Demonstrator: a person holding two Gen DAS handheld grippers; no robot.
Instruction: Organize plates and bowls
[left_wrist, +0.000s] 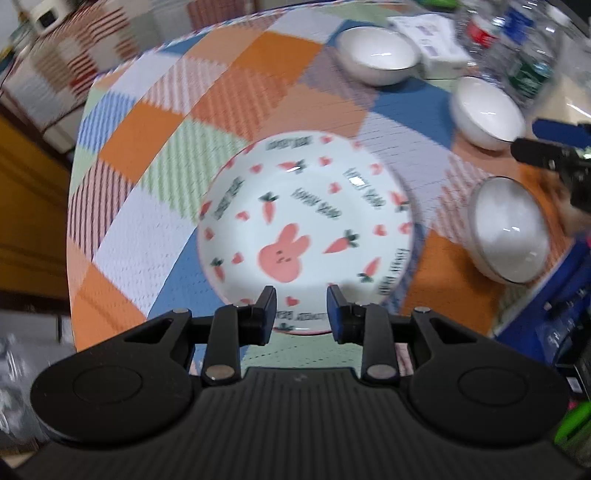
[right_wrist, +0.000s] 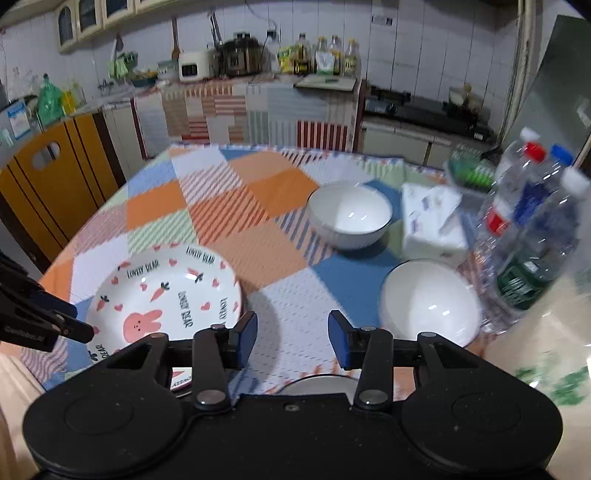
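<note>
Motion blur is smearing the plate (left_wrist: 304, 232) lying just ahead of the wide-open left gripper (left_wrist: 301, 308), while the wide-open right gripper (right_wrist: 291, 338) is hiding a bowl (right_wrist: 317, 384) beneath it, another bowl (right_wrist: 430, 301) sitting ahead-right.

Ahead of the gripper, a white-tiled wall (right_wrist: 424, 55) backs a cluttered kitchen counter (right_wrist: 258, 79) draped in striped cloth. A yellow wooden chair (right_wrist: 51, 177) stands left; a black stove (right_wrist: 424, 109) sits ahead to the right.
</note>
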